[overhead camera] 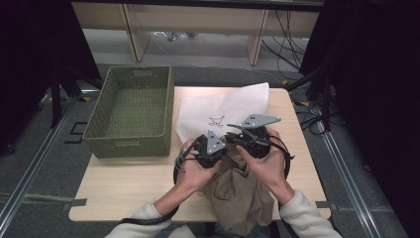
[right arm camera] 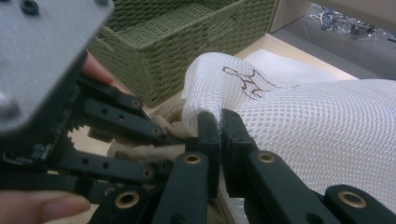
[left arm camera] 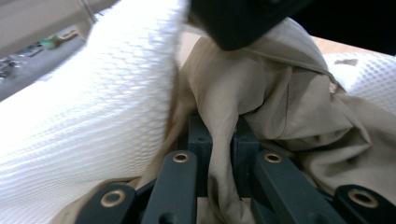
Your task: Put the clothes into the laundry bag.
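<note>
In the high view, the left tongs [overhead camera: 212, 145] and the right tongs [overhead camera: 246, 135] meet close together at the middle of the wooden surface [overhead camera: 124, 183], each carried in one of the person's hands. Beneath them a tan cloth [overhead camera: 237, 191] bunches up and hangs over the near edge of the surface, while a white mesh bag [overhead camera: 223, 111] with a dark printed mark lies spread just beyond them. A green woven basket [overhead camera: 131, 111] stands on the far left part of the surface, just beside the bag.

In the left gripper view, the left tongs [left arm camera: 219, 140] are clenched on a fold of the tan cloth [left arm camera: 261, 102], which rises between the jaws. The white mesh bag [left arm camera: 93, 116] billows on the left, touching the cloth.

In the right gripper view, the right tongs [right arm camera: 219, 123] are clenched on an edge of the white mesh bag [right arm camera: 317, 121]. The left tongs [right arm camera: 175, 140] lie right beside them at the left, and the green woven basket [right arm camera: 187, 42] stands behind.
</note>
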Demonstrator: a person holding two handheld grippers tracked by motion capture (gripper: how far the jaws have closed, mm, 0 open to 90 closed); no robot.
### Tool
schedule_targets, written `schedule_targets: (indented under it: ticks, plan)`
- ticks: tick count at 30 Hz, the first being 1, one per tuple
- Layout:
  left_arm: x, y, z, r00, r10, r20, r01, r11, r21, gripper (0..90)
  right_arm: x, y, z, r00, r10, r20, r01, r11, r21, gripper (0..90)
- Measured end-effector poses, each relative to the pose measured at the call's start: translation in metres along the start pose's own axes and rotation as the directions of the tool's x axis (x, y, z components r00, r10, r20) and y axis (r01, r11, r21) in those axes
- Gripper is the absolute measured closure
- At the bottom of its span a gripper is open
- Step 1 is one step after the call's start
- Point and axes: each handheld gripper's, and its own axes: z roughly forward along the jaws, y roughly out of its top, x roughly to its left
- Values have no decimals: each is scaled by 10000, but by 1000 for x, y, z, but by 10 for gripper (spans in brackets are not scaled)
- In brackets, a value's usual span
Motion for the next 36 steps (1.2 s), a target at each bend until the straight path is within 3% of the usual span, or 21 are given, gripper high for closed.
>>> schedule_targets:
  ticks: [6,7,9,11,13,15,18,22,25,28,29,30,31,32,34,36]
  plan:
    - [6,-12,14,9992,-195,-345,198,9997,103,789,-2,-2,3,10000,22,95,-22,10000,-12,887]
    - [8,-14,18,9995,-10,-315,16,9998,207,774,-3,-3,4,10000,-85,49,85,9999,64,887]
    - [8,-17,24,9998,-63,-194,69,9995,304,730,-6,-5,8,9999,-121,86,120,9998,146,887]
    - [8,-18,25,9998,188,80,-190,9996,199,666,-7,-7,10,9998,98,176,-104,9995,305,887]
    - [6,-19,24,9998,55,177,-55,10000,-3,568,-10,-8,10,9996,17,265,-26,9994,341,887]
    - [6,-19,14,9970,183,755,-175,9998,-112,442,-11,-8,9,9995,130,272,-140,9993,350,887]
    - [8,-22,-5,9950,317,950,-309,9995,-101,303,-12,-8,8,9994,13,336,-23,9995,305,887]
    - [17,-30,-30,9923,-97,1237,104,9999,-45,223,-12,-8,9,9997,50,240,-58,9995,309,886]
    - [29,-39,-39,9956,69,939,-76,9999,78,214,-11,-8,9,9995,47,308,-56,9996,294,886]
    - [41,-51,-37,9966,-116,819,85,9993,372,211,-11,-7,9,9995,33,317,-43,9995,325,886]
    - [43,-55,-34,9962,-322,813,280,9982,522,213,-11,-7,10,9995,-13,314,3,9995,326,886]
    - [44,-60,-29,9953,-271,931,210,9976,654,215,-11,-8,10,9995,17,308,-28,9994,344,886]
    - [42,-65,-22,9937,-534,988,462,9962,735,217,-11,-7,10,9997,9,262,-18,9993,375,886]
    - [43,-69,-16,9931,-419,1094,328,9959,842,219,-11,-7,11,9996,-64,268,54,9993,364,886]
    - [42,-75,-5,9891,-736,1275,581,9909,1212,232,-11,-8,11,9996,-67,270,57,9993,371,886]
    - [39,-79,4,9887,-580,1379,382,9891,1425,289,-11,-8,10,9997,24,238,-34,9991,434,886]
